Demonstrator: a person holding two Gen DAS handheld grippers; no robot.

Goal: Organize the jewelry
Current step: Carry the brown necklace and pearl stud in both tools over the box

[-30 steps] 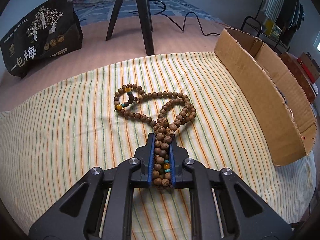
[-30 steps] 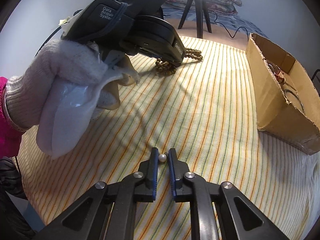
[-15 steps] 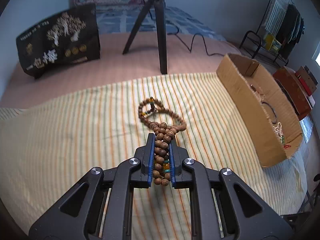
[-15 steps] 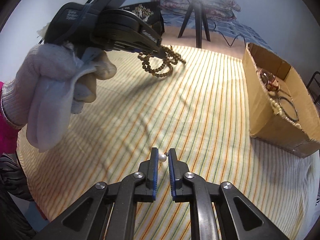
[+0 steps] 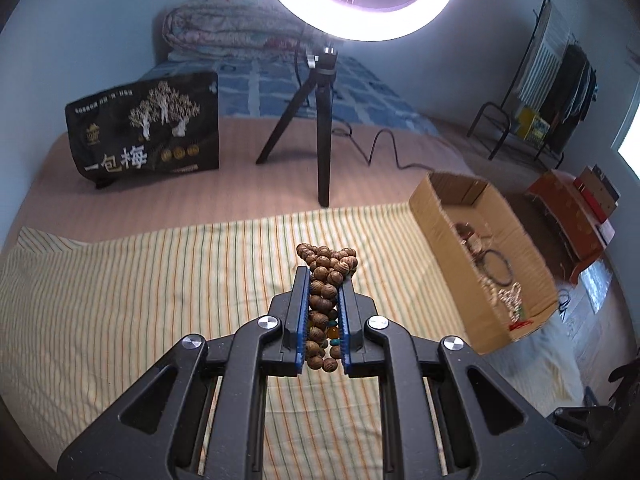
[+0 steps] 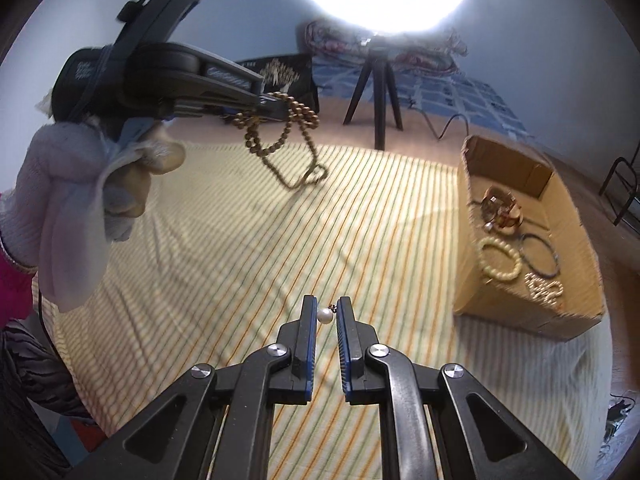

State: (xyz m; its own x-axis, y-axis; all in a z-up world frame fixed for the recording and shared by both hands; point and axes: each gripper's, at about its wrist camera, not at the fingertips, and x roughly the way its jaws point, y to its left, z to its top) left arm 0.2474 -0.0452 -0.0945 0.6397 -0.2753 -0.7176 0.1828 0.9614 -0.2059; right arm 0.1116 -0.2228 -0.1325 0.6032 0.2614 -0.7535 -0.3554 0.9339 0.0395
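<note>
Wooden bead necklace (image 5: 325,292) clamped inside left tool (image 5: 324,280)

Brown beads, a white pearl, striped cloth

The wooden bead string (image 5: 326,276) is mottled brown with a few teal and amber beads low between the blue pads (image 5: 304,312) of the black left gripper (image 5: 325,280); the pearl (image 6: 325,315) is glossy white. The cloth (image 5: 160,280) is cream with thin orange and green stripes. The cardboard box (image 6: 500,300) is plain tan (holding a cream bead bracelet (image 6: 500,258) and a dark ring (image 6: 540,254)). The bag (image 5: 148,136) is black with pale trees; the glove (image 6: 68,204) is white, the sleeve (image 6: 14,288) pink.
</note>
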